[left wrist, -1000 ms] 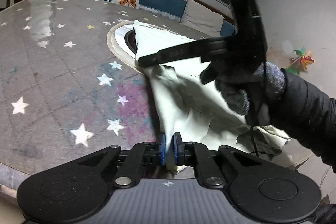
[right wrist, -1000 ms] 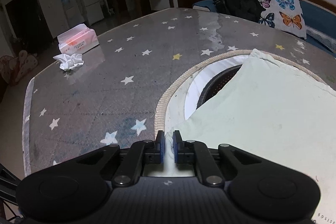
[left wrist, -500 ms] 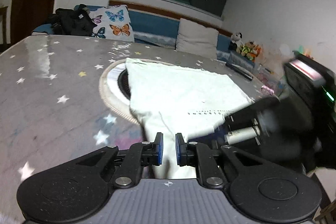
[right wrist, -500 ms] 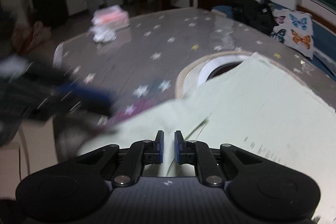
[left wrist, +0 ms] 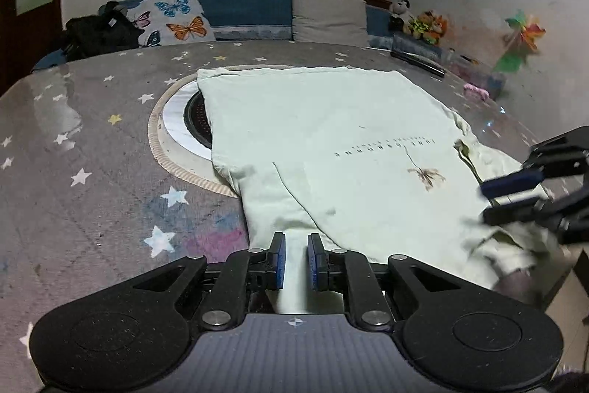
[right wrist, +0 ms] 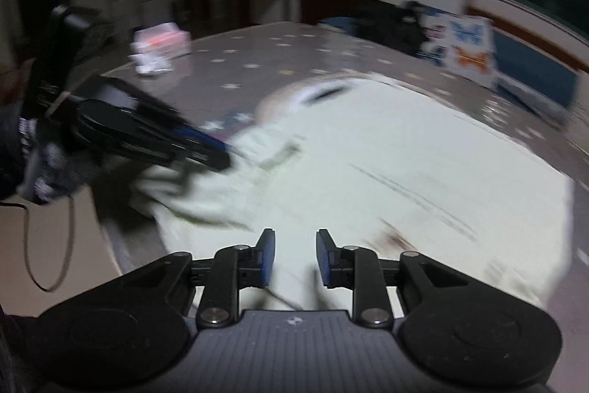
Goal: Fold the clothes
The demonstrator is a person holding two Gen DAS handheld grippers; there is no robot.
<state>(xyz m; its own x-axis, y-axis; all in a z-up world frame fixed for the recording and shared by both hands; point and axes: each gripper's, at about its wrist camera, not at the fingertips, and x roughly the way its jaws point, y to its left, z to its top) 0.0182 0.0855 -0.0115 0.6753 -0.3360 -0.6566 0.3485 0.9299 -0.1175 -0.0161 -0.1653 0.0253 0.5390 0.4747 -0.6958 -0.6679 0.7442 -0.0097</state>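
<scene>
A pale green T-shirt [left wrist: 331,142] lies spread on the star-patterned table [left wrist: 92,172], print side up, partly over a round inset. My left gripper [left wrist: 294,256] is open just above the shirt's near sleeve, with cloth between the pads. My right gripper [right wrist: 292,256] is open over the shirt [right wrist: 405,172]; that view is blurred. In the left wrist view the right gripper [left wrist: 511,194] reaches in from the right over the bunched sleeve. In the right wrist view the left gripper [right wrist: 206,150] sits at the shirt's left edge.
A round inset with a dark centre [left wrist: 184,131] lies half under the shirt. A tissue box [right wrist: 162,41] stands at the table's far end. A sofa with butterfly cushion [left wrist: 173,17] and black bag [left wrist: 99,35] runs behind the table. The table edge [right wrist: 121,245] is close by.
Both grippers have opened and let go of the shirt. The shirt now lies flat and spread. The right gripper has swung away to the shirt's right side.
</scene>
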